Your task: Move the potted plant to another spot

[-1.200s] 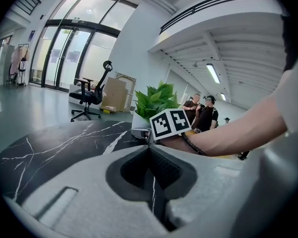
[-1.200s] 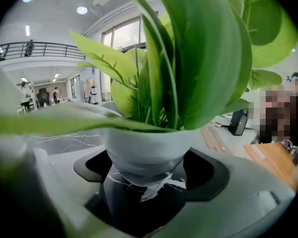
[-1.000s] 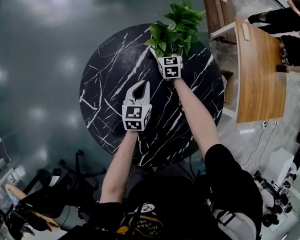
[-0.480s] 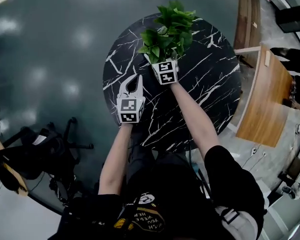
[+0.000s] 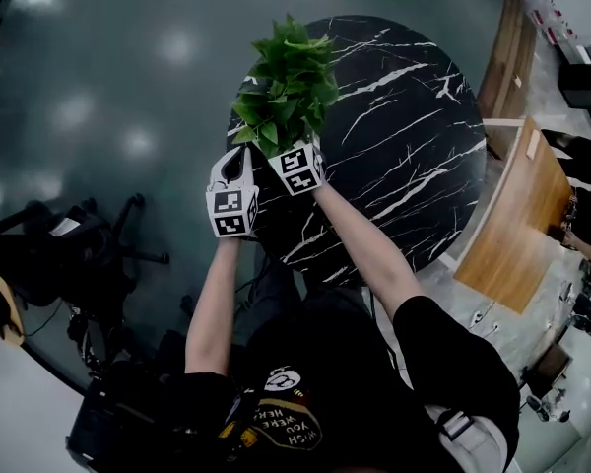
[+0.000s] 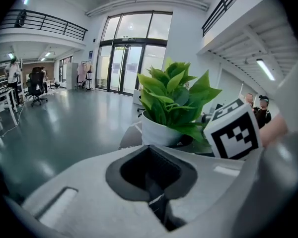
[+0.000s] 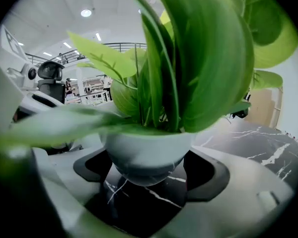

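A leafy green potted plant in a white pot hangs over the left rim of the round black marble table. My right gripper is shut on the pot, one jaw on each side, and the marble shows just beneath the pot's base in the right gripper view. Leaves hide the pot from the head view. My left gripper is shut and holds nothing, close beside the right one on its left, past the table's edge. In the left gripper view the plant and its pot stand just ahead.
A wooden desk stands right of the table, with a person's dark sleeve at its far side. Black office chairs sit on the shiny grey floor at the left. The left gripper view looks across an open hall to glass doors.
Both grippers and the plant have swung from the table's far middle to its left rim. The left gripper, slightly parted a second ago, is shut and closer to the right one.
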{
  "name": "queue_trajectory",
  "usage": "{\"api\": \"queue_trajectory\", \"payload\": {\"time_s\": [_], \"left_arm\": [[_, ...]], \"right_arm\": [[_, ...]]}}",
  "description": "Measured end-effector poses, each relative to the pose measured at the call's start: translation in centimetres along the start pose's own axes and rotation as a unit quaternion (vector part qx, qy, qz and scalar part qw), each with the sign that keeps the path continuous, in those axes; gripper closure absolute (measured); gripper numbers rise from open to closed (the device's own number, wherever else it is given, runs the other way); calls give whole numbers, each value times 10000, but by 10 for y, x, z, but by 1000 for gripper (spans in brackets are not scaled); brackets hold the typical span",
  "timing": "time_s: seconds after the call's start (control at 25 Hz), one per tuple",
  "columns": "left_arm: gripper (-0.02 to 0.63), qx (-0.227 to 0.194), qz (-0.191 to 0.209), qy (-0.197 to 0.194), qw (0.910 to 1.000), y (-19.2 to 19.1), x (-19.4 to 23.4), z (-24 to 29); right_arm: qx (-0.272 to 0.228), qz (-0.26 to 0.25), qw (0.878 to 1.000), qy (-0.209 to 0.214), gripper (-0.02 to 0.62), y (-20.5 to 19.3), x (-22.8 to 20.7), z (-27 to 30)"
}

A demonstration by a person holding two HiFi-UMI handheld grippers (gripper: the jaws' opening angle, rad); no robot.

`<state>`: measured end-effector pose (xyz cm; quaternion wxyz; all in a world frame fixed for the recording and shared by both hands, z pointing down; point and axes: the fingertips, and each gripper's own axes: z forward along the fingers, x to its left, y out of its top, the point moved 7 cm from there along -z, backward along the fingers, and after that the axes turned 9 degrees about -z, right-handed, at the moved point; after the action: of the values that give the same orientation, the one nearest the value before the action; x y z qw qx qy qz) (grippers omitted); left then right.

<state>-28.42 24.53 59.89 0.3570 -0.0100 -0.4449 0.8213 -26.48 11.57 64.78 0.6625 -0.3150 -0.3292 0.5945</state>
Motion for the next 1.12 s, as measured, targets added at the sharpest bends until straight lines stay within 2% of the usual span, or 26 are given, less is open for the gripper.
{"api": "queue_trajectory", "payload": {"time_s": [0.16,0.32,0.44,0.56,0.68,0.8,0.96,1.12], "left_arm": [[601,88,139,-100,9998,-5,-7,-7],[601,203,380,-406,9982,-7,-37,3],[601,375,622,-776,9943,-12,-70,14],[601,548,924,-1257,9862,-15,-111,29],[601,691,1187,-1652,9767,-21,-154,42],[601,884,1489,-2018,9640,-30,-195,56],[601,1098,1833,-2393,9471,-41,-237,67],[601,1289,2079,-2642,9329,-56,-268,73]], "right_arm": [[88,-56,9999,-129,140,-11,7,-14],[255,85,9984,-491,140,-34,-24,-42],[387,402,9937,-972,140,-65,-58,-80],[548,791,9822,-1613,140,-103,-95,-130],[722,1080,9680,-2148,140,-143,-128,-181],[826,1495,9480,-2685,140,-185,-154,-235],[885,1963,9179,-3332,140,-238,-173,-302],[993,2507,8789,-3934,140,-284,-182,-362]]}}
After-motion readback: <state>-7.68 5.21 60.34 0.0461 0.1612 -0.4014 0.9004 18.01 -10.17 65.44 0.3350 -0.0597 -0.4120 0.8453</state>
